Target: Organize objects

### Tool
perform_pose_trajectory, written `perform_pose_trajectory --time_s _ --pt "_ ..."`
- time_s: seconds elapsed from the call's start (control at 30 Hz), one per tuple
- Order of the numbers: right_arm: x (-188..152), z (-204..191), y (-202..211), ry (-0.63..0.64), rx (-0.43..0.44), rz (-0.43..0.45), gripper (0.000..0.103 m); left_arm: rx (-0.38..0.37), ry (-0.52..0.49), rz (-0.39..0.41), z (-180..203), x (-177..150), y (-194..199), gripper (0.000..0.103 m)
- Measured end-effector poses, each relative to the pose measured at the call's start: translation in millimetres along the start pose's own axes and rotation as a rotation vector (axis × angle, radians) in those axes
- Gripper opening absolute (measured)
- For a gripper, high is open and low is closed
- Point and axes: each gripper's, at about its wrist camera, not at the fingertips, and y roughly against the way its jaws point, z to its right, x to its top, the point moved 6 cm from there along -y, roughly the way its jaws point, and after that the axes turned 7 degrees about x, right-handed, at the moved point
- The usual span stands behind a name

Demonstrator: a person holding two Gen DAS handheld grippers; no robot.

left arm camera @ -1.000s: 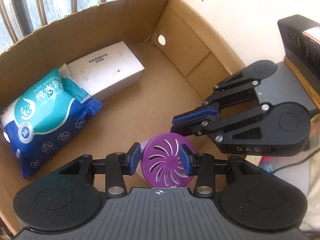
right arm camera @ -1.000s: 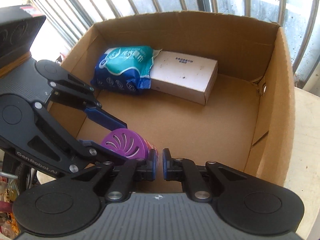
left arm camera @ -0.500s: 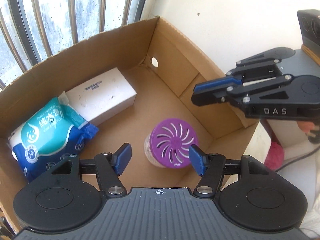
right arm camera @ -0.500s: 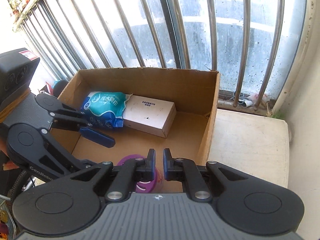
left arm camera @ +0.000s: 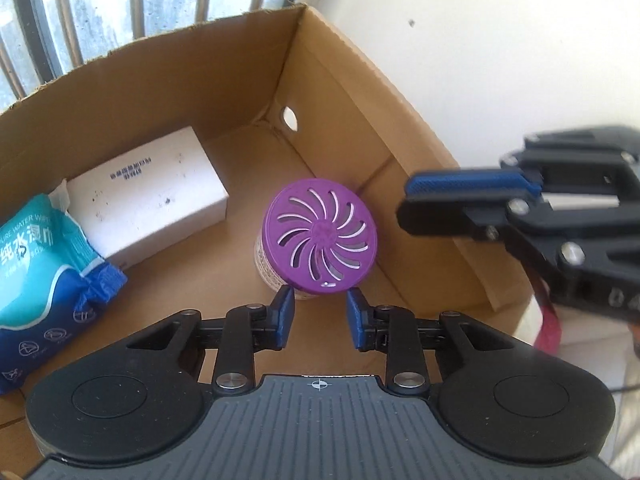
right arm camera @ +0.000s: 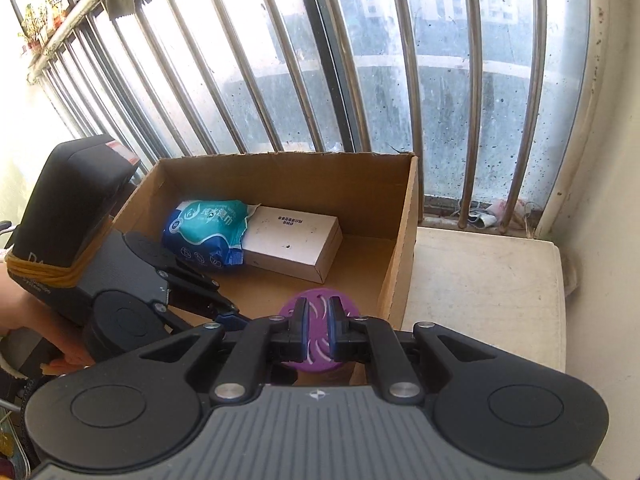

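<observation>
A purple-lidded round can [left arm camera: 320,236] stands on the floor of the cardboard box [left arm camera: 160,80], near its right wall. My left gripper [left arm camera: 320,316] hovers just short of the can. Its jaws are closing to a narrow gap and nothing is between them. My right gripper [right arm camera: 317,308] is shut and empty, held above the box's near right corner, with the can [right arm camera: 317,364] showing behind its fingers. In the left wrist view the right gripper [left arm camera: 416,200] hangs outside the right wall. A blue wipes pack [left arm camera: 36,264] and a white carton [left arm camera: 148,196] lie at the back left.
Metal window bars [right arm camera: 400,60] run behind the box [right arm camera: 280,176]. A white ledge [right arm camera: 480,288] lies to its right, bounded by a white wall [left arm camera: 480,40]. A person's hand [right arm camera: 24,312] holds the left gripper [right arm camera: 228,314] at the box's left side.
The left gripper let go of the purple can, pulled back and opened wide, then narrowed its jaws. The right gripper rose and drew back from the box, staying shut.
</observation>
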Motion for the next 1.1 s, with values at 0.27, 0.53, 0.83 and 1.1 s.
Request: perform_pose_trajectory --time_s 0.27,0.53,0.83,1.1 --pt "0 7 8 -0.005 -0.018 0.036 0.012 -0.043 0.032 0.009 4 2 -3 0.028" --pt "3 14 14 -0.026 -0.031 0.092 0.012 -0.121 0.207 0.05 -2 26 -14 0.028" --pt "7 20 15 -0.064 -0.015 0.128 0.013 -0.078 0.381 0.102 -35 41 -14 0.029" --pt "-8 14 34 -0.07 0.0 0.171 0.013 -0.077 0.296 0.183 -16 14 52 0.04"
